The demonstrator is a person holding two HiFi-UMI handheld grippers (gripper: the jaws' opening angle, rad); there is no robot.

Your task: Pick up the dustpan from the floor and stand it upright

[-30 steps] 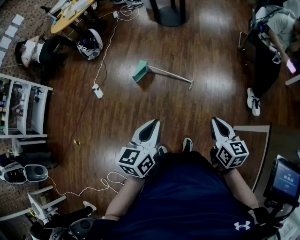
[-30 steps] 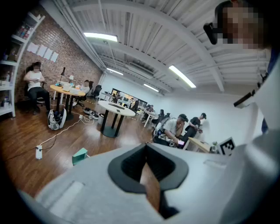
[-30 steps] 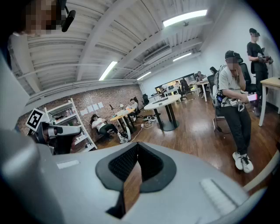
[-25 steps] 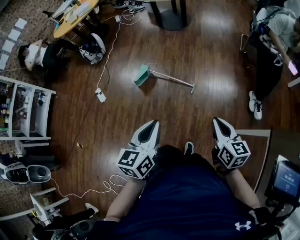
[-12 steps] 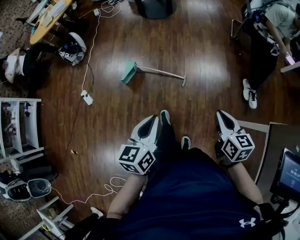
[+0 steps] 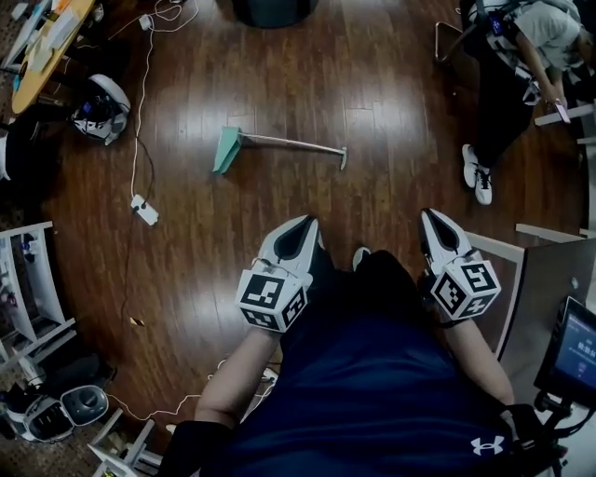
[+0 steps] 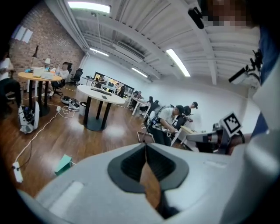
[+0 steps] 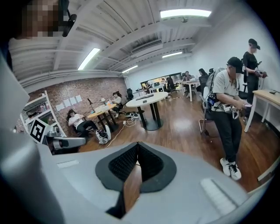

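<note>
A teal dustpan [image 6: 226, 149] with a long pale handle [image 6: 296, 144] lies flat on the wooden floor ahead of me, pan to the left, handle running right. In the left gripper view the dustpan [image 7: 62, 163] shows low on the left. My left gripper [image 6: 304, 227] is shut and empty, held near my body well short of the dustpan. My right gripper [image 6: 433, 222] is shut and empty too, off to the right of the handle's end. The jaws of both meet at the tips with nothing between them.
A white power strip [image 6: 143, 210] and its cable [image 6: 142, 112] lie left of the dustpan. A round table's dark base [image 6: 270, 9] stands beyond it. A person [image 6: 507, 74] stands at the right by a chair. White shelves [image 6: 28, 289] are at the left, a desk [image 6: 549, 279] at the right.
I have walked toward the dustpan: it has drifted left and the floor has slid under me. Both grippers stayed shut in front of my body.
</note>
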